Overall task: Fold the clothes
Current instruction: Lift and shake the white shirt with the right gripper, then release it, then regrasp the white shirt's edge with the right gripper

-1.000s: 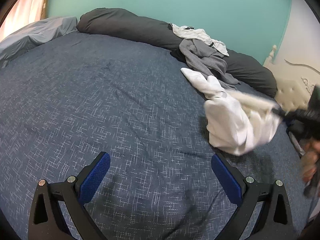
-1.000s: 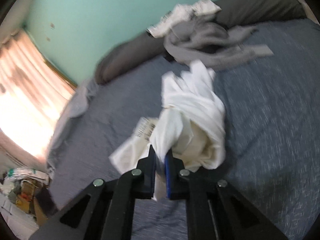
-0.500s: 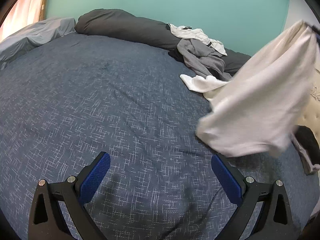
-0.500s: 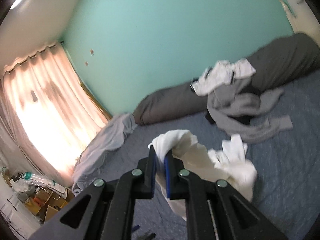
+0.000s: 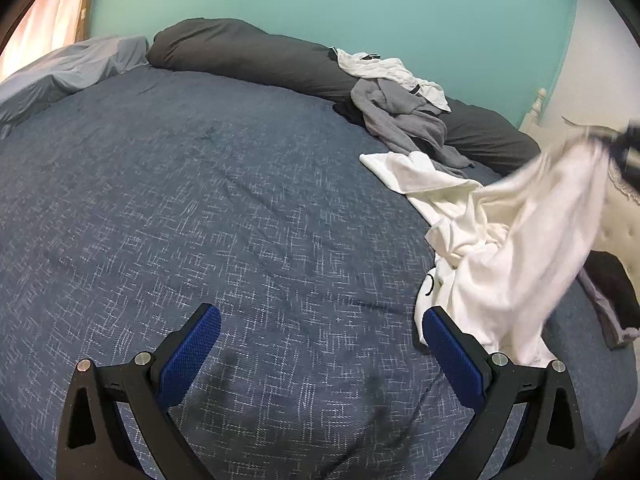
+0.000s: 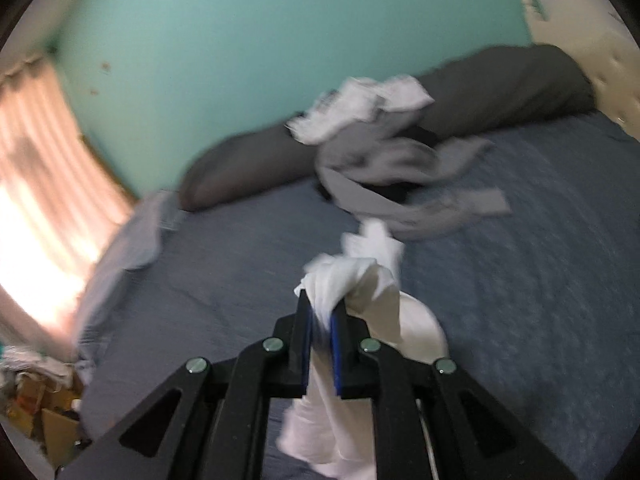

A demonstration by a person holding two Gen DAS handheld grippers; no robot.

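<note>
A white garment [image 5: 504, 240] hangs bunched at the right of the blue bed [image 5: 200, 208], its lower part resting on the cover. My right gripper [image 6: 322, 304] is shut on a bunch of this white garment [image 6: 344, 284] and holds it up; in the left wrist view that gripper [image 5: 624, 144] shows blurred at the far right. My left gripper [image 5: 320, 332] stands open low over the bed, with nothing between its blue pads. Its right finger [image 5: 452, 352] is just beside the garment's lower edge.
A pile of grey clothes [image 5: 404, 120] topped by a white garment [image 5: 392, 72] lies against the long dark grey bolster [image 5: 248, 56]. A light blue sheet [image 5: 68, 68] is at the far left. A dark item [image 5: 612, 292] lies by the cream headboard [image 5: 624, 224].
The right gripper lifted the white garment high, then swung it down and left. More of the cloth now lies on the bed, closer to my left gripper, which has stayed put.
</note>
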